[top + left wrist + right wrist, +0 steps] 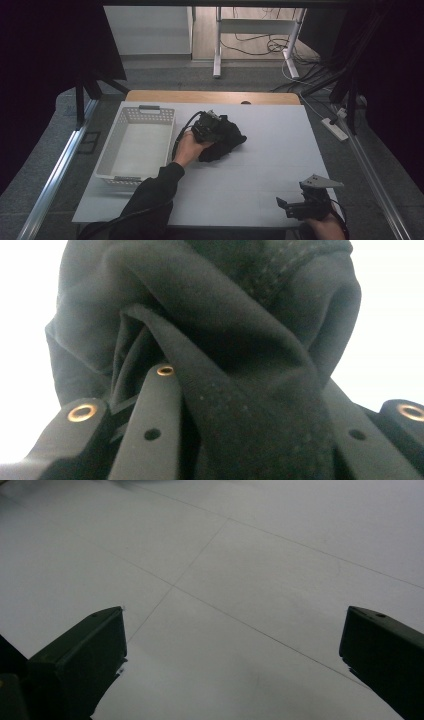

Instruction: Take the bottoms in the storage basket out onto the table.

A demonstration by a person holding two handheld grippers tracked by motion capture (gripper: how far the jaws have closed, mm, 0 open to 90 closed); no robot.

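black crumpled cloth (220, 330), folds bunched, clamped in left gripper (206, 126) jaws; right gripper (300, 206) jaws apart.

We see soft, matt black cloth (222, 140), a perforated white plastic basket (134, 150), and a smooth, matt white desk (260, 165) edged in wood.

We held the left gripper (210, 125) at centre frame in the high view, forearm (155, 190) angled up from the bottom edge, jaws clamped tight. We kept the right gripper (295, 205) at lower right, its jaws spread wide apart, pointing left.
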